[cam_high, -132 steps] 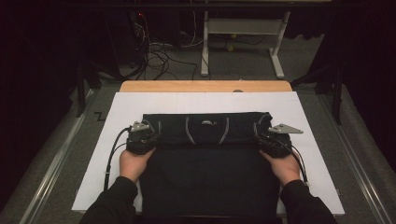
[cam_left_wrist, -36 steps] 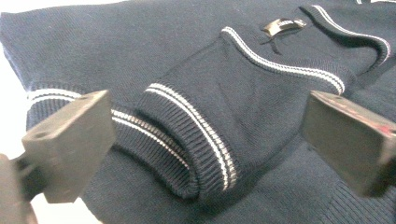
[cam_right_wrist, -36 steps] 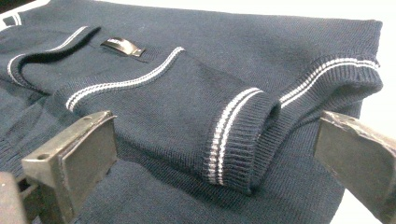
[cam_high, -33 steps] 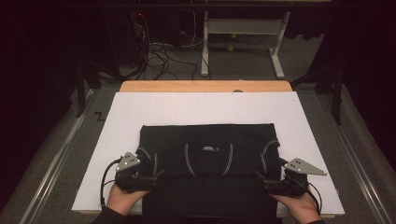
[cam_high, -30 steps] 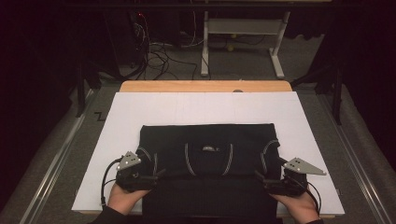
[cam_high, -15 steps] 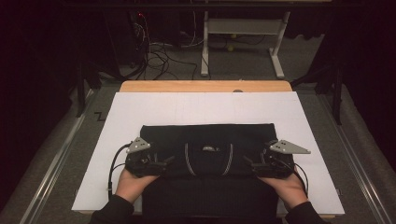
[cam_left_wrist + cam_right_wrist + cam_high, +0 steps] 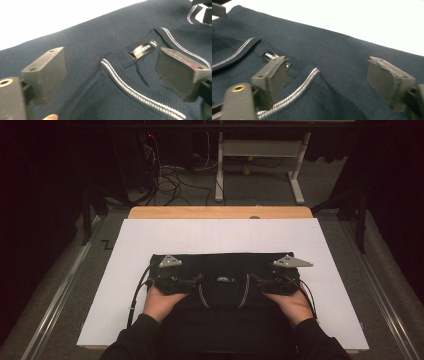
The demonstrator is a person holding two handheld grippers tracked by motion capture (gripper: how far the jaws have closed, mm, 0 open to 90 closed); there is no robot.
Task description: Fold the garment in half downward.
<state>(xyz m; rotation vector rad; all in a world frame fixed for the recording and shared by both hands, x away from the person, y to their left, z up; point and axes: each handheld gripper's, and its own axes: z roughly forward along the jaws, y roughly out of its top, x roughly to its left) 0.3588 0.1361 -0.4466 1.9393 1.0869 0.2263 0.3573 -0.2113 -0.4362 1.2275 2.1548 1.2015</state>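
The dark knit sweater (image 7: 225, 295) lies flat on the white sheet (image 7: 150, 240) that covers the surface, its long axis running from side to side across the person's front, and the neckline with its small label (image 7: 144, 49) sits at the middle of that axis. Everything turns on that neckline: the left tool (image 7: 192, 282) lies just to the left of the label and the right tool (image 7: 257, 282) just to the right of it, each over the point where the pale-striped collar edge (image 7: 130, 87) meets the shoulder, so neither hand is the nearer. Both tools point inward toward the label. In the left gripper view the jaws straddle the striped edge, and in the right gripper view they do the same; both pairs have just been closing, with cloth between them, yet they stand apart and the pads do not press on the knit.
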